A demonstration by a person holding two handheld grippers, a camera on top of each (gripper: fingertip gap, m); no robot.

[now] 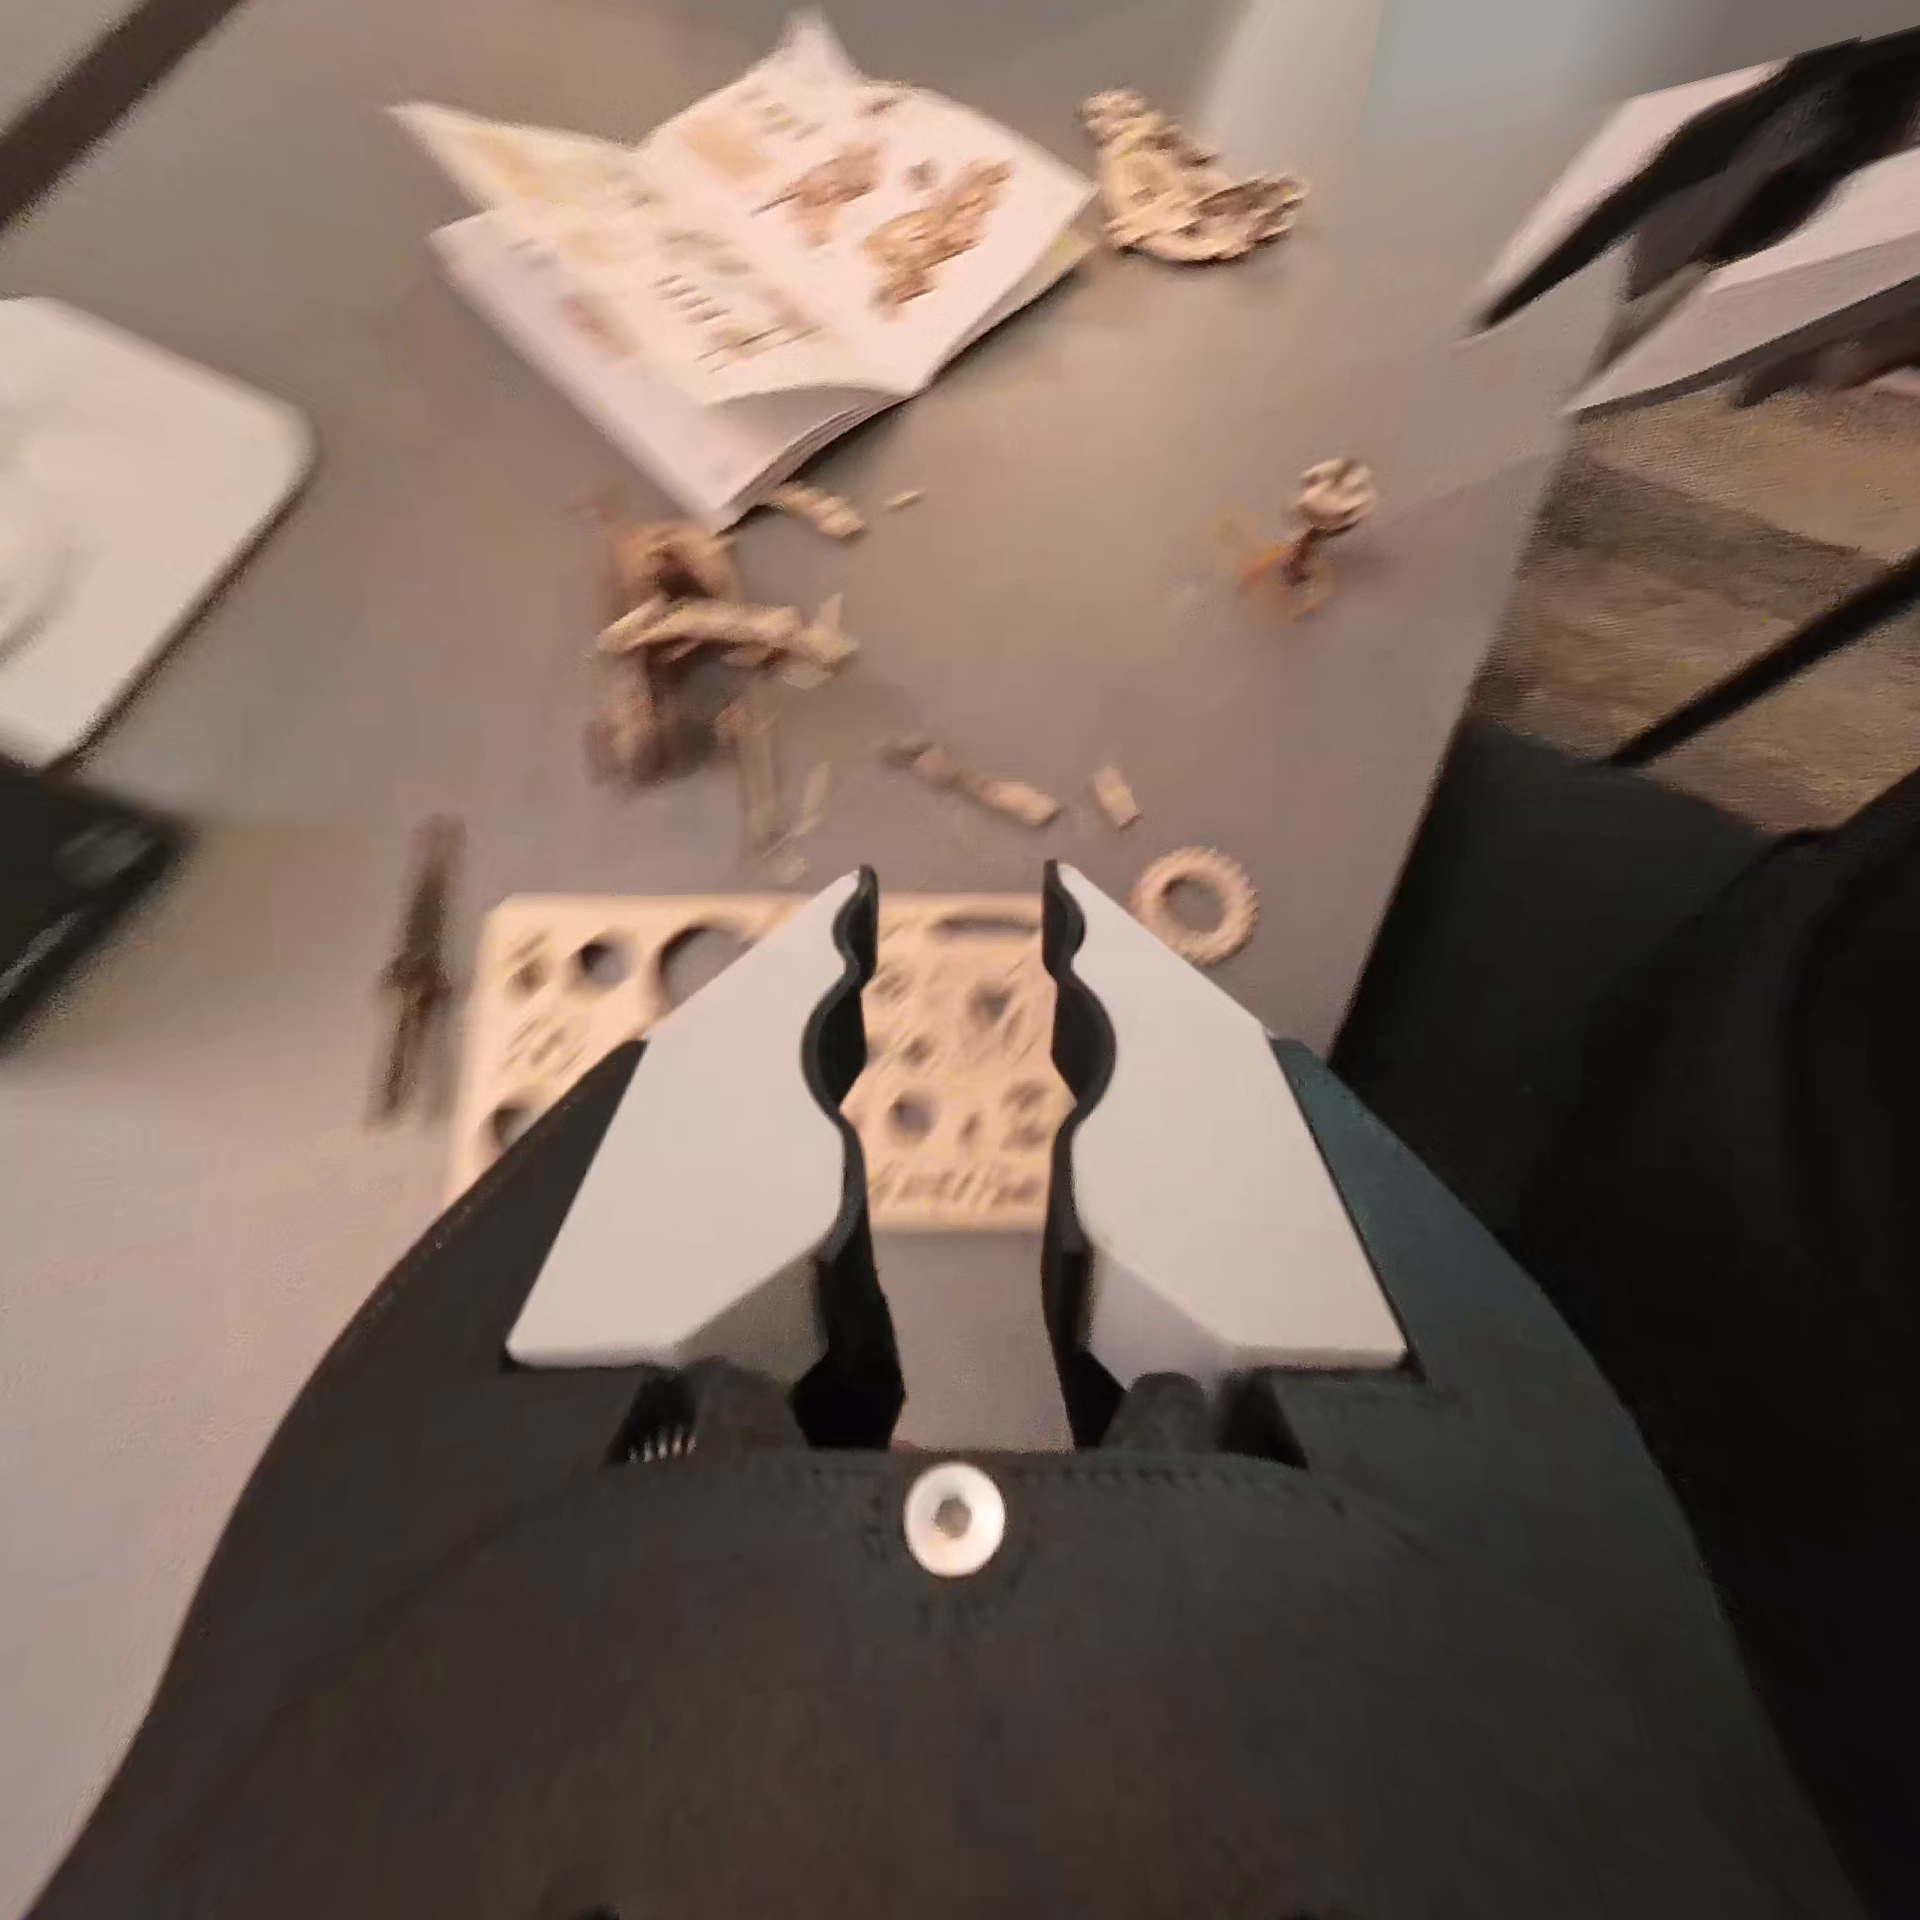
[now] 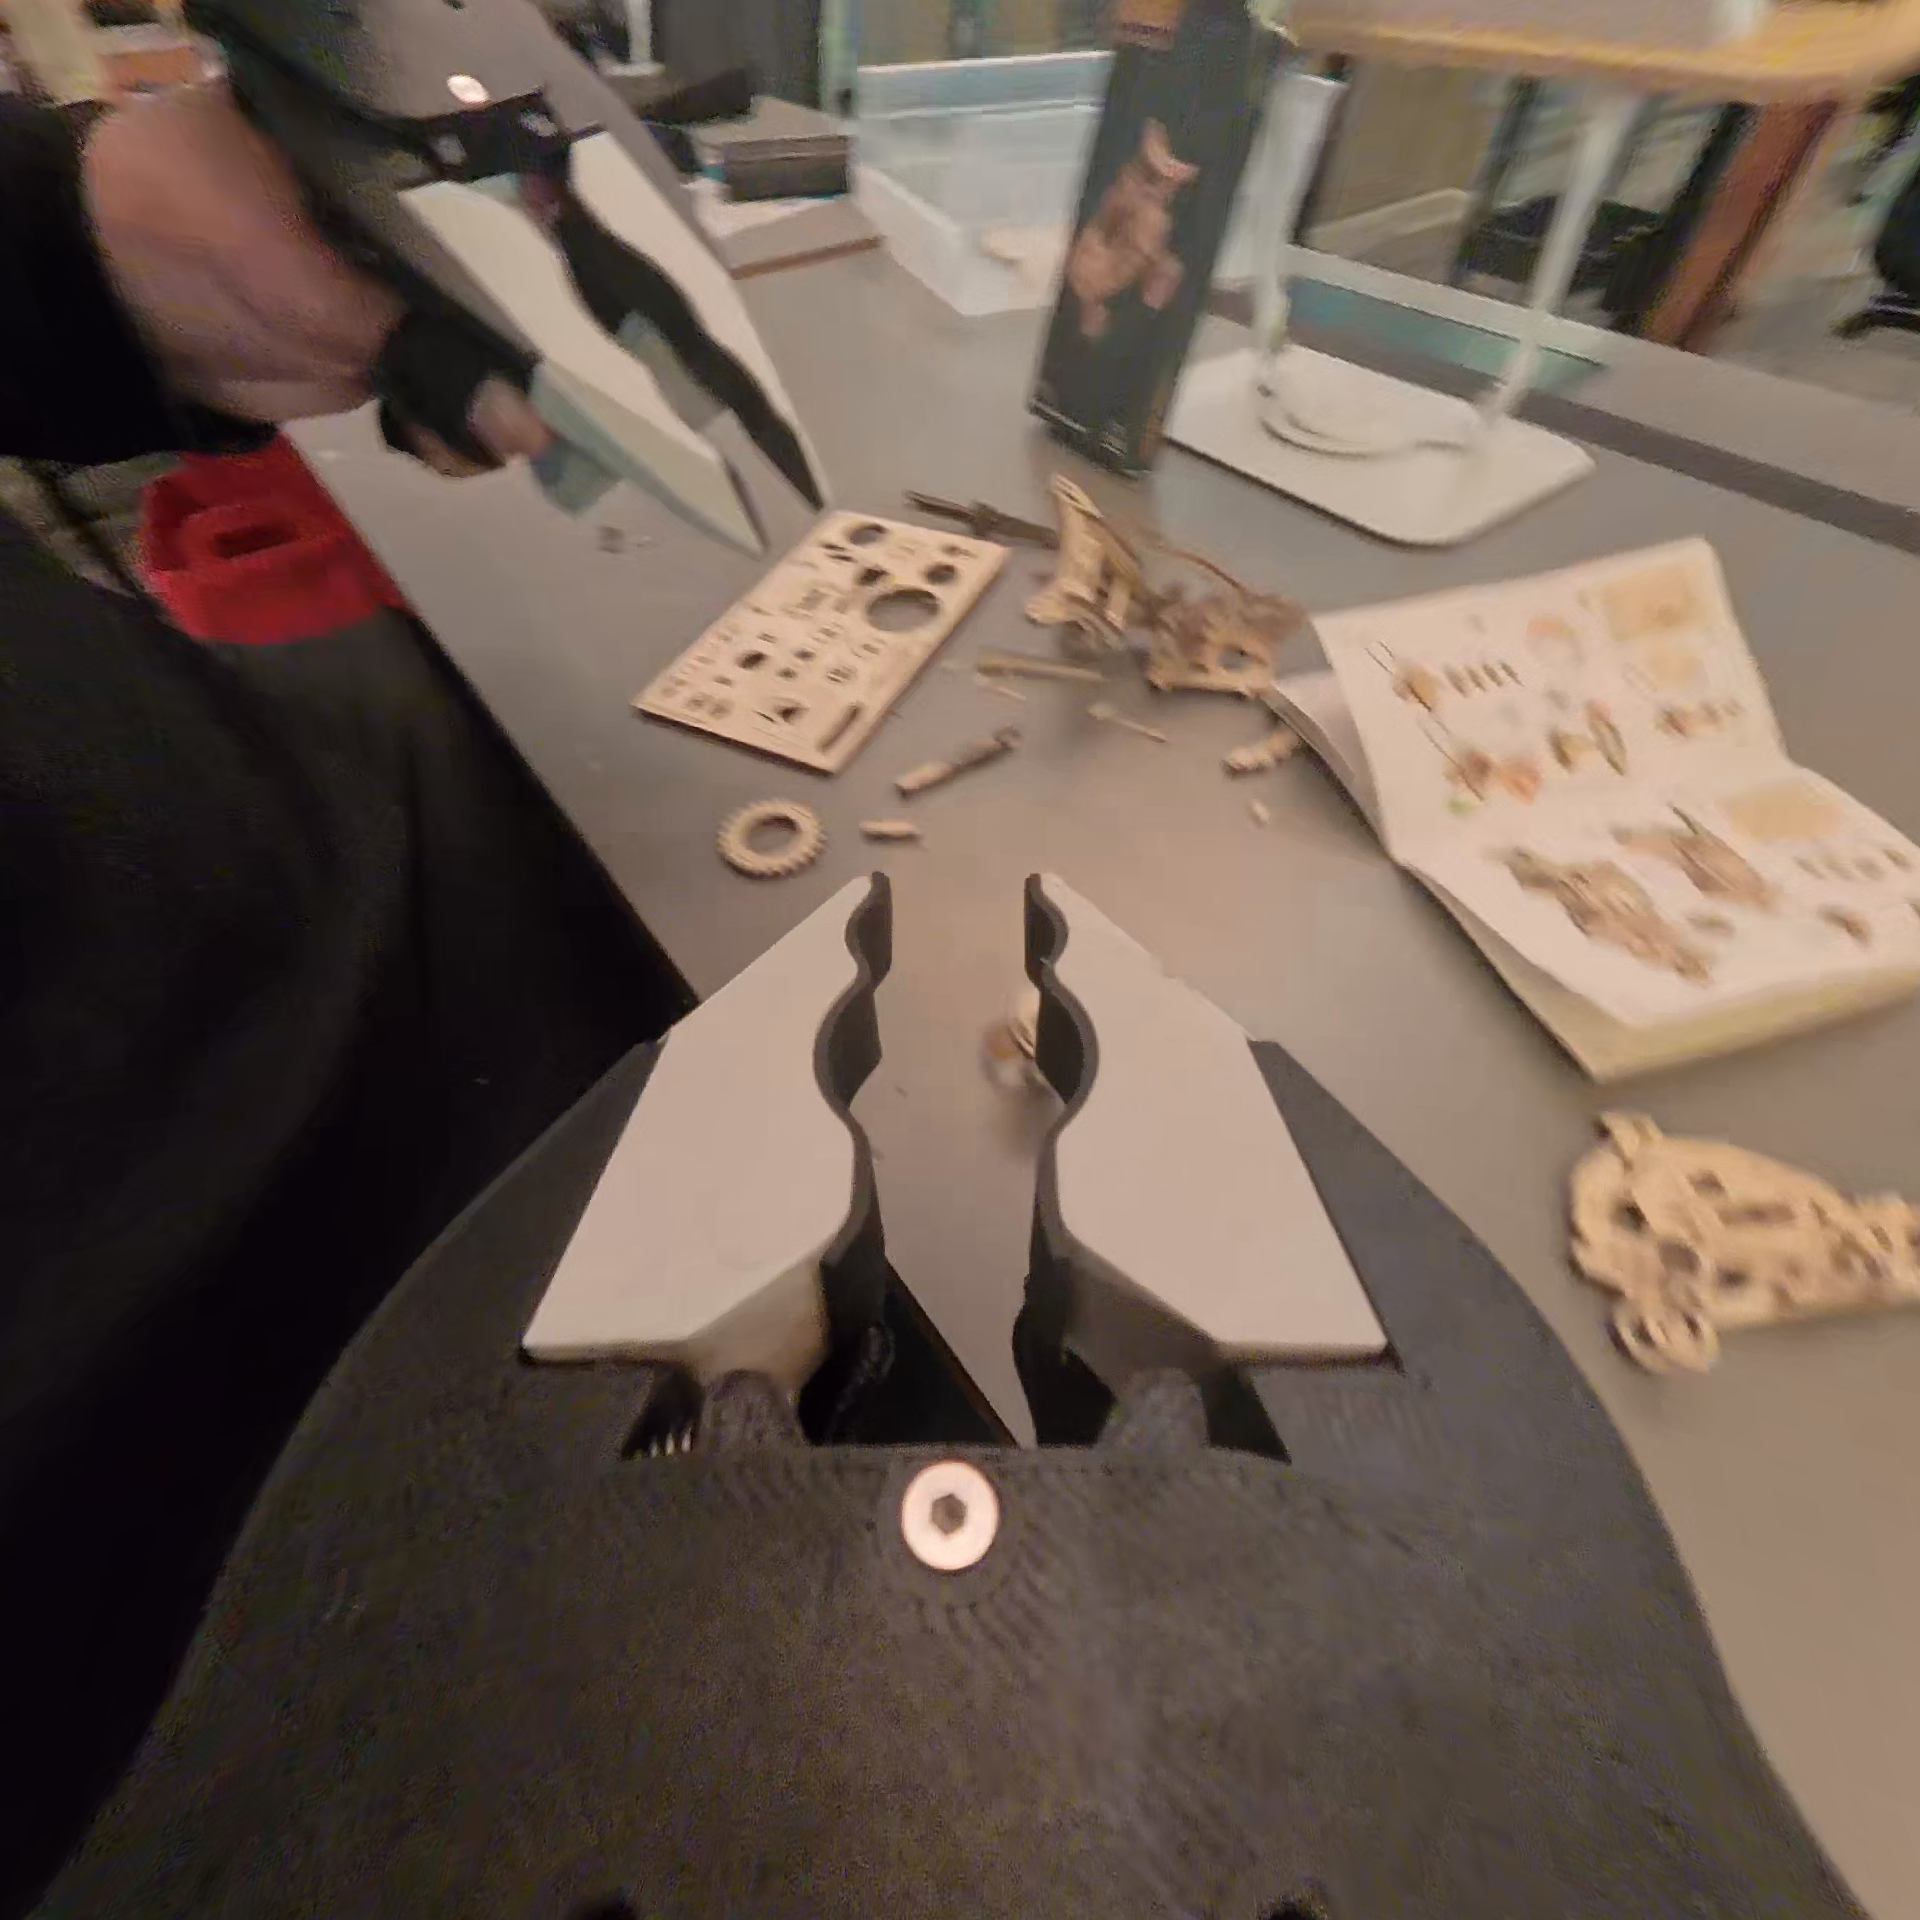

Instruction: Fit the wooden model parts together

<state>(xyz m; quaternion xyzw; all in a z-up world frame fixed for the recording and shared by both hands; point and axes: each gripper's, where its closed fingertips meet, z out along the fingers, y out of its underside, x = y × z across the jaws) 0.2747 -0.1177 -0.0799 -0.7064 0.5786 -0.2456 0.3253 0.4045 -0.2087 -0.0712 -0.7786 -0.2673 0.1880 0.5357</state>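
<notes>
Wooden parts sheet [image 2: 821, 649] flat on grey worktop [image 2: 1195, 914], gear [image 2: 774, 834] just beside it (views blurred). Left claw [image 1: 961, 883] apart, empty, above sheet; right claw [image 2: 956, 894] apart, empty.

Both wrist cameras looked down along their fingers at the grey table [image 1: 260, 1195] — both showed the punched-out wooden part sheet [image 2: 821, 649] nearby.
</notes>
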